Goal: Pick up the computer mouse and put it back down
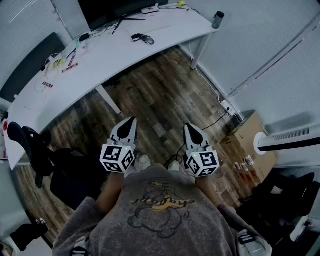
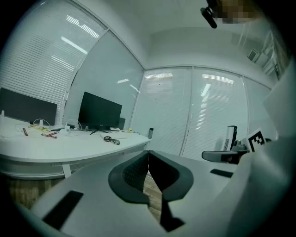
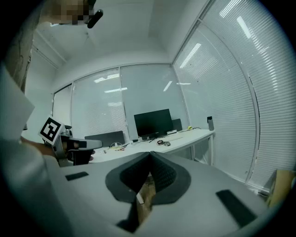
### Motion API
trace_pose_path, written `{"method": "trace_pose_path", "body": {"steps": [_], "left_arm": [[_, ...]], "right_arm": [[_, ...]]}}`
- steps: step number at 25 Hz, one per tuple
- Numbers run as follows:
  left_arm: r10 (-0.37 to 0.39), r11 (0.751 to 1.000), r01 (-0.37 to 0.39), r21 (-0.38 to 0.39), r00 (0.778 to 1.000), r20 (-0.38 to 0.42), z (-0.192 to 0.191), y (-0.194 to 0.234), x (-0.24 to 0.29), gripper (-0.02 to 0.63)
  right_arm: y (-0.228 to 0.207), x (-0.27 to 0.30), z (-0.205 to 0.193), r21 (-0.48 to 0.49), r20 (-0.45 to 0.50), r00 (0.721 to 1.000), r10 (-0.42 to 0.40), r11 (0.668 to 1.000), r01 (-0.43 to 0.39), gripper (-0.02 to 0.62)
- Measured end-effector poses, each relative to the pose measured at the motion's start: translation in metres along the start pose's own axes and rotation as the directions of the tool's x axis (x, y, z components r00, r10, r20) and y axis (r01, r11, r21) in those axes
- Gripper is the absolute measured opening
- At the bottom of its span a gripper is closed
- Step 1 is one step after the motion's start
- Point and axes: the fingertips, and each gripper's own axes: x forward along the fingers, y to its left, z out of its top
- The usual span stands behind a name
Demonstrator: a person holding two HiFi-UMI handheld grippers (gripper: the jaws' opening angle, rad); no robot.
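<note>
Nearest me, I hold the left gripper [image 1: 132, 121] and the right gripper [image 1: 189, 128] side by side at my waist. They sit over the wood floor [image 1: 160, 95], well short of the white desk [image 1: 100, 60]. Each gripper's jaws are pressed together with nothing between them. I judge this a rest pose, as nothing is within reach. The computer mouse [image 1: 148, 40] lies untouched on the desk, in front of the dark monitor [image 1: 107, 12] at its far edge.
</note>
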Motion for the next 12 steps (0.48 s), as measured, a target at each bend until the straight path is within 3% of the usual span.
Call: {"method": "trace_pose_path", "body": {"steps": [12], "left_arm": [[-0.065, 0.998, 0.065, 0.015, 0.998, -0.007, -0.006, 0.026, -0.001, 0.020]], "right_arm": [[0.014, 0.011, -0.014, 0.029, 0.017, 0.997, -0.070, 0.997, 0.069, 0.005]]}}
